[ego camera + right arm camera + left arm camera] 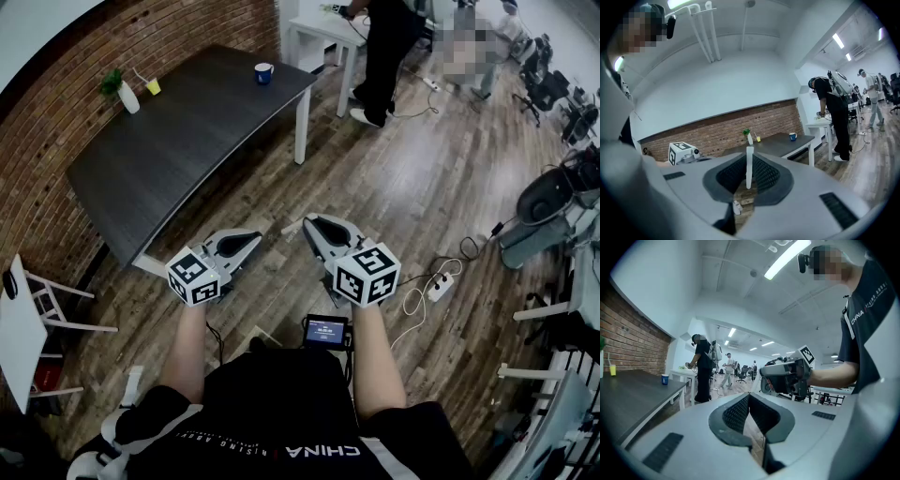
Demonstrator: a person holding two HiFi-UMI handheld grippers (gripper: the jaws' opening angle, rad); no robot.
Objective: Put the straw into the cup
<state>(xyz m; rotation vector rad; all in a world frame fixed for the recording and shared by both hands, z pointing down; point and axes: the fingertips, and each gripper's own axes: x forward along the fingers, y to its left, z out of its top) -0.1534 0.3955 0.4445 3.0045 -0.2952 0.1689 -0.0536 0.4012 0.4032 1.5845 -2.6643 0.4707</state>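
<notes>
The white straw (pixel 749 167) shows only in the right gripper view, upright and clamped between the jaws of the right gripper (pixel 317 228); from the head view I can't make it out. The left gripper (pixel 246 240) has its jaws together on nothing. Both hang over the wooden floor (pixel 412 187). The blue cup (pixel 264 72) stands well apart on the dark surface (pixel 187 141), upper left of the frame. A yellow cup (pixel 153 86) beside the white vase (pixel 128 97) is too small to read.

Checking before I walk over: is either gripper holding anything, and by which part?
The right gripper pinches a white straw along its shaft, one end poking past the tips. The left gripper is shut, empty.
</notes>
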